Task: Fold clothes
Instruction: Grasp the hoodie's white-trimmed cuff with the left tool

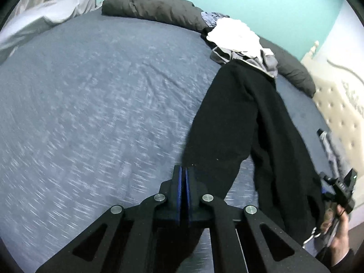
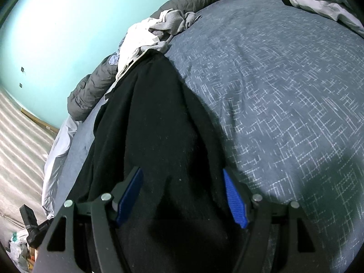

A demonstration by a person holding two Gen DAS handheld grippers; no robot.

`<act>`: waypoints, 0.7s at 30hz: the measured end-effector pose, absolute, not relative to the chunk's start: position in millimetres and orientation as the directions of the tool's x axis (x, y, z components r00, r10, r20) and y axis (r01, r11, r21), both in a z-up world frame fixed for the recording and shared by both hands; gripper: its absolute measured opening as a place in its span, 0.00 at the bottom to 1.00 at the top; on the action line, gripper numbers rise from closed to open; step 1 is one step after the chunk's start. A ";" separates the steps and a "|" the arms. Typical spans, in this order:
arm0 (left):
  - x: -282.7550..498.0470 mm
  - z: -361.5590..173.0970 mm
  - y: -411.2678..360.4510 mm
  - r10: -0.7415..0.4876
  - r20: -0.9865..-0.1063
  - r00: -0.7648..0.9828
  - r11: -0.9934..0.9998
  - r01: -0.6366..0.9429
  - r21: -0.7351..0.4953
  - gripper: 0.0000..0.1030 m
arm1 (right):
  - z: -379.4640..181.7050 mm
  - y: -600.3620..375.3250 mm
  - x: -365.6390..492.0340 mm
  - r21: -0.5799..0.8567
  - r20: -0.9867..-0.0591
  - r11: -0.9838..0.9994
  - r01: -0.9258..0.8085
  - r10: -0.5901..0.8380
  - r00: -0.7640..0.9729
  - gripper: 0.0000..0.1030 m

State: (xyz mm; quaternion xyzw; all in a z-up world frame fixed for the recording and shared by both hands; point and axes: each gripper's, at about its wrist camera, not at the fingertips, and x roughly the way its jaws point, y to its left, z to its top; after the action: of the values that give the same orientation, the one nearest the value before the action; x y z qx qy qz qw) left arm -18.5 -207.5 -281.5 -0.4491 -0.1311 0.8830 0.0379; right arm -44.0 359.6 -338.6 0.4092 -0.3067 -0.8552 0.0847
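Black garment (image 1: 238, 122) spread lengthwise on blue bed (image 1: 102, 102), running from both sets of jaws toward clothes pile (image 1: 236, 38) at far edge

Left gripper (image 1: 184, 182): jaws fully closed, blue pads pressed together, near edge of black garment directly ahead of tips; cloth between pads cannot be confirmed

Right gripper (image 2: 183, 195): jaws wide open, blue pads (image 2: 234, 198) well apart, black garment (image 2: 154, 136) lying beneath and between them; nothing clamped

Clothes pile (image 2: 157, 31): white and grey items, crumpled, far beyond right jaws, touching garment's far end

Grey duvet (image 1: 150, 6) rolled along far bed edge, behind pile

Right of left jaws: hand (image 1: 339, 227) on right gripper body, at garment's right edge

Pale cloth (image 2: 323, 6) at far right of right jaws, apart from garment
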 end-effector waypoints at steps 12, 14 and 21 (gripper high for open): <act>-78.3 -249.7 -278.3 0.009 -0.842 -0.540 -0.992 0.100 -0.075 0.03 | -335.0 361.8 -38.0 0.598 -0.639 -0.794 -0.104 -0.394 -0.660 0.69; -88.4 -247.2 -287.8 -0.032 -0.846 -0.533 -0.993 0.111 -0.033 0.03 | -334.5 361.4 -38.0 0.598 -0.640 -0.795 -0.107 -0.392 -0.661 0.69; -121.6 -239.9 -327.0 -0.154 -0.850 -0.504 -0.983 0.168 0.078 0.00 | -334.3 360.0 -38.2 0.591 -0.644 -0.799 -0.111 -0.385 -0.661 0.69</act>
State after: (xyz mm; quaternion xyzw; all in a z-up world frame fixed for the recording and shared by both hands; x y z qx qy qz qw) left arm -121.6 -327.0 -239.9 -0.4894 -0.0072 0.8671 -0.0928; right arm -38.2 360.0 -334.3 0.4041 -0.3068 -0.8581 0.0798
